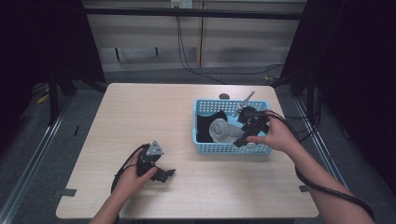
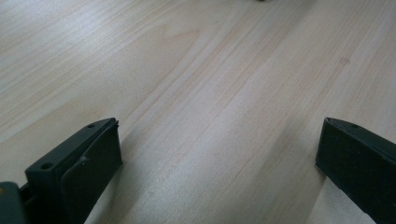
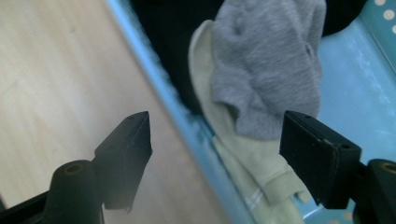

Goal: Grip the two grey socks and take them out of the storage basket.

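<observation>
From the high view, the right gripper [image 1: 243,135] hangs over the near wall of the blue basket [image 1: 204,103], which holds socks; the left gripper [image 1: 164,174] rests on the table [image 1: 140,112], well apart. The step looks like sorting socks at the basket, and the next move probably calls for lowering onto one. In the left gripper view its jaws stand wide over bare wood, nothing between them. In the right gripper view the jaws stand wide and empty, straddling the basket wall above one grey sock [image 3: 268,60], one cream sock [image 3: 243,158] under it and one black sock [image 3: 159,28] behind: three in all.
</observation>
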The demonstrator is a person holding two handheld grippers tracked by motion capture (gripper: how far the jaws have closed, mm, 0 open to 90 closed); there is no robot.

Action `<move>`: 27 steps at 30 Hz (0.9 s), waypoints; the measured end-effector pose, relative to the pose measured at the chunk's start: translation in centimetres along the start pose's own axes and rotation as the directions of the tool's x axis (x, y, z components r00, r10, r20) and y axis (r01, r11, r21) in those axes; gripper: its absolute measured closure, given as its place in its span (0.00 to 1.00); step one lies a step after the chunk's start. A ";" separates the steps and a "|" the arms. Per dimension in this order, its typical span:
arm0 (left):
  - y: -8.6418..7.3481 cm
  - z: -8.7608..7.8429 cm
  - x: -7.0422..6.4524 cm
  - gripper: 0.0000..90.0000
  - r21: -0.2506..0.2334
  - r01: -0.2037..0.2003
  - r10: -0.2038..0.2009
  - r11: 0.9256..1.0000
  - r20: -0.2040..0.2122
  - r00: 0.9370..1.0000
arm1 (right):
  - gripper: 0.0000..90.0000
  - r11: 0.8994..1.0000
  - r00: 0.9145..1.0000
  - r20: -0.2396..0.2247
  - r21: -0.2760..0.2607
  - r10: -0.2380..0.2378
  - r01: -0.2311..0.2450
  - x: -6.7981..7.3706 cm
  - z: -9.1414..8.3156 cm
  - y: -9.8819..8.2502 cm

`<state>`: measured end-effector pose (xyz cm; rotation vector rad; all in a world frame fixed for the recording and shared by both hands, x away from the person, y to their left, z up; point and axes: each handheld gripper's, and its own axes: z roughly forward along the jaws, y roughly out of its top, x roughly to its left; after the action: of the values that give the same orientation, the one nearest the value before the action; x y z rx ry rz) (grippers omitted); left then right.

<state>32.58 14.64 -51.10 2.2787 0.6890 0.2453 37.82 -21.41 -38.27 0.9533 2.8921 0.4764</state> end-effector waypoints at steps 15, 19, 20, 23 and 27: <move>0.0 0.0 0.0 0.00 0.000 0.000 0.000 1.000 0.000 1.000 | 0.40 0.995 0.995 0.038 0.014 0.095 -0.096 -4.6 5.6 1.5; 0.0 0.0 0.0 0.00 0.000 0.000 0.000 1.000 0.000 1.000 | 0.77 0.996 0.997 0.045 0.070 0.060 -0.063 -4.1 6.3 1.9; 0.0 0.0 0.0 0.00 0.000 0.000 0.000 1.000 0.000 1.000 | 0.90 0.994 0.998 0.018 0.084 0.065 -0.066 -4.1 6.3 1.9; 0.0 0.0 0.0 0.00 0.000 0.000 0.000 1.000 0.000 1.000 | 0.95 0.993 0.998 0.002 0.093 0.068 -0.068 -4.1 5.9 1.9; 0.0 0.0 -0.1 0.00 -0.006 0.008 -0.008 1.000 -0.001 1.000 | 0.96 0.992 0.998 -0.020 0.107 0.067 -0.064 -3.8 4.9 2.0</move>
<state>32.54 14.60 -51.14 2.2694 0.6966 0.2446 42.75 -20.80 -42.44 1.0672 2.9412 0.3419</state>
